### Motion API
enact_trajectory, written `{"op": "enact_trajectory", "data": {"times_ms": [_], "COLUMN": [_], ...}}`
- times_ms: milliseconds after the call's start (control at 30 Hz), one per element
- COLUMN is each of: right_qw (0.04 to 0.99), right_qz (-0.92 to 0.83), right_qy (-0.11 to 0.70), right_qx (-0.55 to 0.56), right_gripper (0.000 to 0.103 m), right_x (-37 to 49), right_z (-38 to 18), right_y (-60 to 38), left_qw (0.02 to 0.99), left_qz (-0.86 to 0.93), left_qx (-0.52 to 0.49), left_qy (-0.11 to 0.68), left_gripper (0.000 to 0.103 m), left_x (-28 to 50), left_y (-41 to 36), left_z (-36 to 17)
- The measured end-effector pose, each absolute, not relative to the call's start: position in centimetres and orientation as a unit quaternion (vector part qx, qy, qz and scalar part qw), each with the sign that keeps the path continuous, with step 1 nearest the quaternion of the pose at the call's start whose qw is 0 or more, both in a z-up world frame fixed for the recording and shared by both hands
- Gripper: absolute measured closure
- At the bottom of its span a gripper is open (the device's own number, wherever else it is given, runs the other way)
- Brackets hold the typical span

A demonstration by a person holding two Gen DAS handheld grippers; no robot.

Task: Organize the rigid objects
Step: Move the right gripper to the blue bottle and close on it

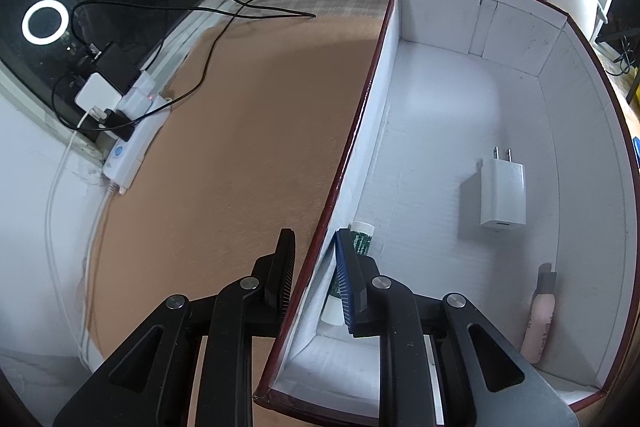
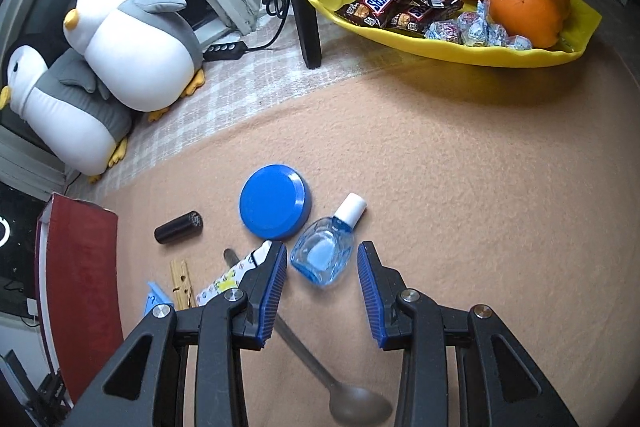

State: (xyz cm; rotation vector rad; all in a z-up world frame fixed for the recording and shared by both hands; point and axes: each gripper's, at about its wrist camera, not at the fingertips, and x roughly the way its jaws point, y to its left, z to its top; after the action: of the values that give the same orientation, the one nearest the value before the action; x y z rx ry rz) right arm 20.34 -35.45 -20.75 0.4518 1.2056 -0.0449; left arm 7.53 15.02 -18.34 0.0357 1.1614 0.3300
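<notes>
My left gripper [image 1: 316, 267] straddles the left wall of a white box with a dark red rim [image 1: 352, 143], one finger outside, one inside; the jaws are close on the wall. Inside the box lie a white charger [image 1: 503, 193], a pink bottle [image 1: 540, 323] and a green-and-white tube [image 1: 352, 267]. My right gripper [image 2: 322, 277] is open around a clear blue bottle with a white cap [image 2: 326, 251] on the tan cloth. Nearby lie a blue round lid [image 2: 276, 201], a black cylinder [image 2: 178, 227], a wooden clothespin [image 2: 182, 283], a patterned packet [image 2: 232, 277] and a spoon [image 2: 320, 375].
A power strip with plugs and cables [image 1: 124, 115] sits at the window sill. Two plush penguins [image 2: 132, 39] lie at the back left. A yellow dish [image 2: 440, 47] holds oranges and candy. The box's red outer side [image 2: 84, 287] stands at the left.
</notes>
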Motion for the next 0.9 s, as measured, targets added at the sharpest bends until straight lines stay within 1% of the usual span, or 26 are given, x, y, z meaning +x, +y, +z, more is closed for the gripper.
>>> {"op": "enact_trajectory", "data": {"times_ms": [433,500,567,900], "right_qw": [0.792,0.793,0.795,0.800], "right_qz": [-0.018,-0.018,-0.019,-0.030], "right_qy": [0.590,0.590,0.590,0.584], "right_qx": [0.159,0.148,0.141,0.136], "right_gripper": [0.070,0.071,0.081,0.081], "right_x": [22.0,22.0,22.0,21.0], "right_z": [-21.9,-21.9,-21.9,-21.3], "right_y": [-33.9,-33.6,-33.4,-33.9], "left_qw": [0.823,0.825,0.827,0.836], "left_qz": [0.155,0.154,0.152,0.141], "left_qx": [0.015,0.011,0.003,-0.020], "left_qy": [0.545,0.544,0.542,0.530], "left_gripper": [0.084,0.084,0.084,0.084], "left_x": [7.5,7.4,7.3,7.1], "left_y": [15.0,15.1,15.3,15.8], "left_z": [-18.2,-18.2,-18.1,-18.2]}}
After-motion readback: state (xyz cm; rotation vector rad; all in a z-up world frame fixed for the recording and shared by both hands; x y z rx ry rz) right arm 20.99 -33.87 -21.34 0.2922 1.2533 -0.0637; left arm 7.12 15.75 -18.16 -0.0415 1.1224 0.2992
